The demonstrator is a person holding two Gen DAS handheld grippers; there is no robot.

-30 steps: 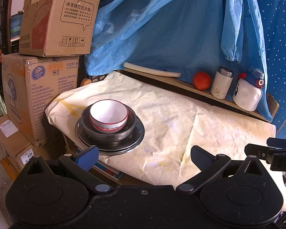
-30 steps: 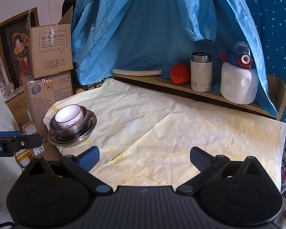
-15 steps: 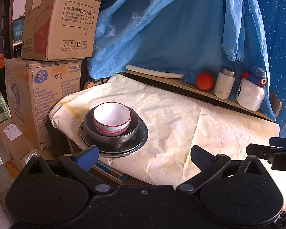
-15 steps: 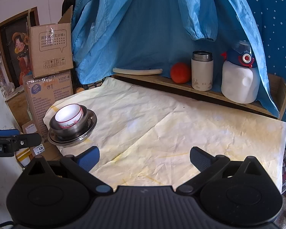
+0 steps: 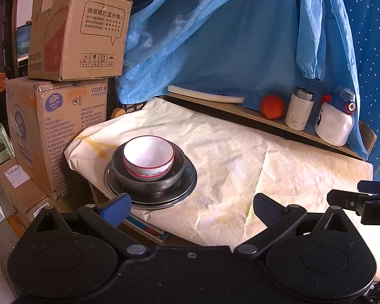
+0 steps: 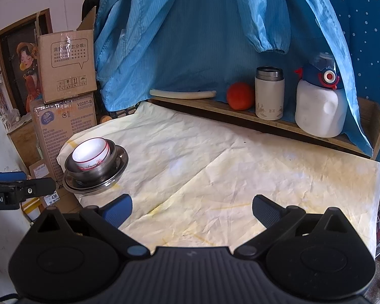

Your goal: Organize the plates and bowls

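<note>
Hidden under the cloth (image 6: 215, 167): the desk top; near rim of the metal plate (image 5: 187, 177) covered by a blue pad of the left tool (image 5: 192, 207); right tool (image 5: 362, 200) cut off at the left view's right edge; small print on the lower carton (image 5: 60, 131) too fine to read.

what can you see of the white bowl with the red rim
The white bowl is small, round and looks like glossy ceramic, with a thin red line at its rim, a red band near its foot and dark lettering on the outer wall. It stands upright and looks empty. It sits nested inside a larger metal bowl, which rests on a metal plate near the left corner of the cloth-covered table. Nothing else touches it; both grippers are clear of it.
</note>
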